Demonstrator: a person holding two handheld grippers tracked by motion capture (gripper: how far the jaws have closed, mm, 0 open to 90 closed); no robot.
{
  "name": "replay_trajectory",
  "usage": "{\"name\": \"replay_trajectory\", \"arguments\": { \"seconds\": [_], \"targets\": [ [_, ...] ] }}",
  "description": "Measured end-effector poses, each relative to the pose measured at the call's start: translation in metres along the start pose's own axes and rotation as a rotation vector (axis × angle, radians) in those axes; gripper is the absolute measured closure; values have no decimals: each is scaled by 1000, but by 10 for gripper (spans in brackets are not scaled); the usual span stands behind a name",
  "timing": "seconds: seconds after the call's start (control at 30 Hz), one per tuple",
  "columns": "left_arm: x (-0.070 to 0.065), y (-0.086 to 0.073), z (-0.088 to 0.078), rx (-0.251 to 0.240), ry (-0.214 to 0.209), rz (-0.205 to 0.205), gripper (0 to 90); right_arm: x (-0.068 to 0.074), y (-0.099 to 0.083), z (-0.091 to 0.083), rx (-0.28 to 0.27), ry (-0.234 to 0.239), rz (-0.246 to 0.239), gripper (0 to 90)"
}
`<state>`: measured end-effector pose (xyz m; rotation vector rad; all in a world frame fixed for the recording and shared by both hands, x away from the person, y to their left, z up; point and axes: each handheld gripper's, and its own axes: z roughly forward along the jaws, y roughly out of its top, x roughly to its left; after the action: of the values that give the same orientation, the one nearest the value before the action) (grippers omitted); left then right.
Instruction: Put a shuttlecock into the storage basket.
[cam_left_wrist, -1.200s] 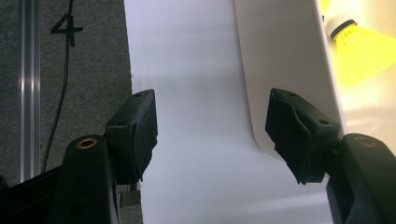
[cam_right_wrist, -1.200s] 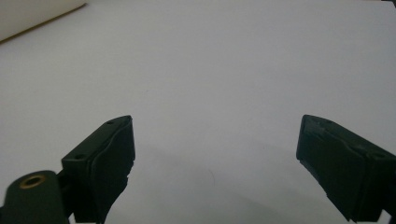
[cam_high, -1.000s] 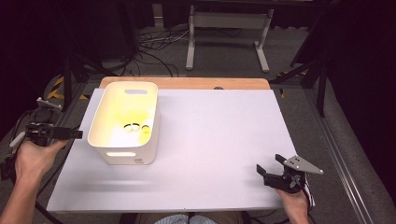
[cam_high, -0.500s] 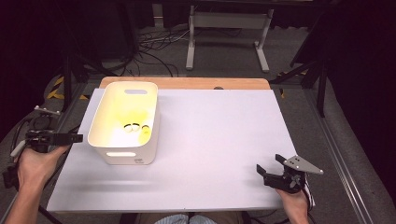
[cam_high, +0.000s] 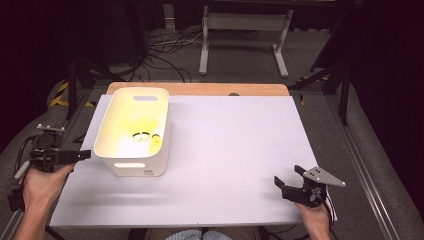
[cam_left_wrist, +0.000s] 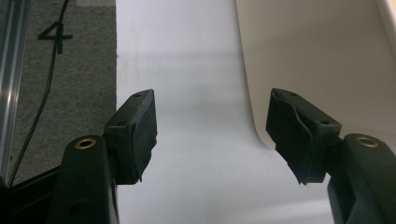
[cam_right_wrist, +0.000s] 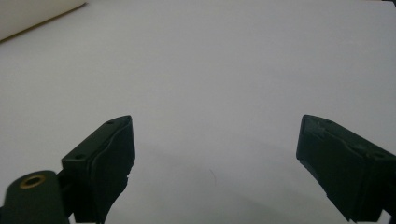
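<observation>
White bin (cam_high: 135, 131) is sitting at the far-left of the white-topped table (cam_high: 230, 145), dark cabled floor lying beyond. Left claw (cam_high: 82, 155) is hovering open just left of the bin; right claw (cam_high: 289, 181) is resting open, well right of it.

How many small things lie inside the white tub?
3, as far as the high view shows: two dark rings lie side by side on the floor of the white tub, and a yellowish piece lies just right of them. More may be hidden.

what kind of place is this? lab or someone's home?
Most likely a lab or recording workspace, not a home: a white-covered table on grey carpet, loose cables across the floor behind it, a metal stand against dark surroundings, and one white bin.
</observation>
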<state>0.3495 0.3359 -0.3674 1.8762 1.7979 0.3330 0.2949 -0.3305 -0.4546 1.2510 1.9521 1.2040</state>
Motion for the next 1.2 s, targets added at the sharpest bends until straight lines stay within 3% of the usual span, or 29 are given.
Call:
{"name": "replay_trajectory", "arguments": {
  "seconds": [0.17,0.43,0.73,0.9,1.03,1.2],
  "targets": [
    [0,-7,5,-7,-15,-5,344,0,0,0,1,-1,1,122],
    [0,-18,8,-39,-2,-14,354,1,0,0,3,1,-1,121],
    [-1,-28,11,-58,-45,-23,345,0,0,0,2,-1,0,121],
    [-4,-31,11,-67,-60,-17,333,0,0,0,1,0,0,121],
    [-7,-35,11,-109,-64,15,335,0,0,-1,1,0,-2,121],
    [-9,-39,12,-120,-69,16,344,0,0,-1,-1,-1,-1,121]
  ]
}}
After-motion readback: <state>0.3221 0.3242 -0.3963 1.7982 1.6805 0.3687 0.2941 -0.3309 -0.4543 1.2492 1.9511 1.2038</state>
